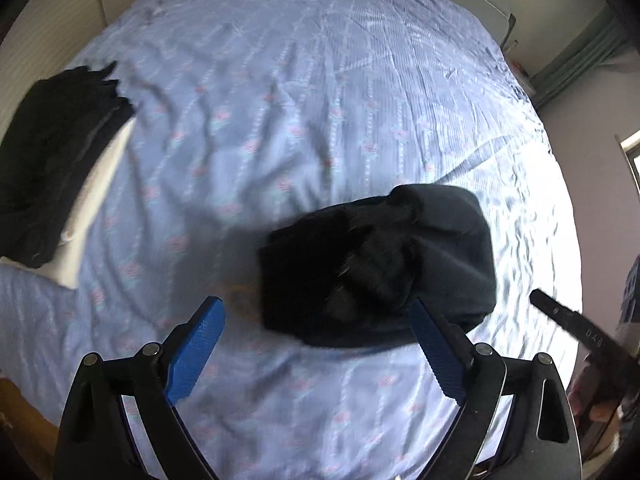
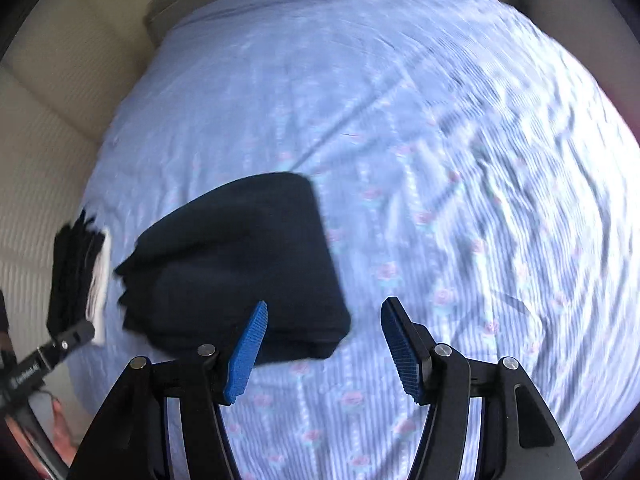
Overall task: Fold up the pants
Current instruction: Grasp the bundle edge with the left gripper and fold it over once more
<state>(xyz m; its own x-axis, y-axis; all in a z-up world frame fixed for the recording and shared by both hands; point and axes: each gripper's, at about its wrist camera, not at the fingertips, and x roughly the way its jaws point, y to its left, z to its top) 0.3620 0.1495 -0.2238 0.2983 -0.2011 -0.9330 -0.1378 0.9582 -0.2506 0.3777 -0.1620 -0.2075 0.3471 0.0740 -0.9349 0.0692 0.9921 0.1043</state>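
While the bedsheet (image 1: 280, 100) spreads pale blue with rows of small pink flowers across the whole bed, a pile of dark clothes (image 1: 52, 152) lies at its far left edge, resting on something white (image 1: 100, 184) that shows beneath it. Right of that pile, well apart from it across bare sheet, sit the folded pants (image 1: 380, 264): a compact dark bundle with rounded corners, its layers stacked and its top face a little rumpled in the left wrist view. The left gripper (image 1: 316, 344) hangs over the near edge of the pants with its jaws spread wide; the blue pads stand clear of the cloth and nothing is caught between them. Further right, the right gripper (image 2: 324, 344) is also above the sheet, its jaws parted and empty, with the pants (image 2: 240, 264) lying just left of its left pad and only flowered sheet in the gap. In the left wrist view a black finger of the right gripper pokes in from the right edge, near the pants but apart from them. Both pictures are smeared by blur, so fine folds cannot be made out.
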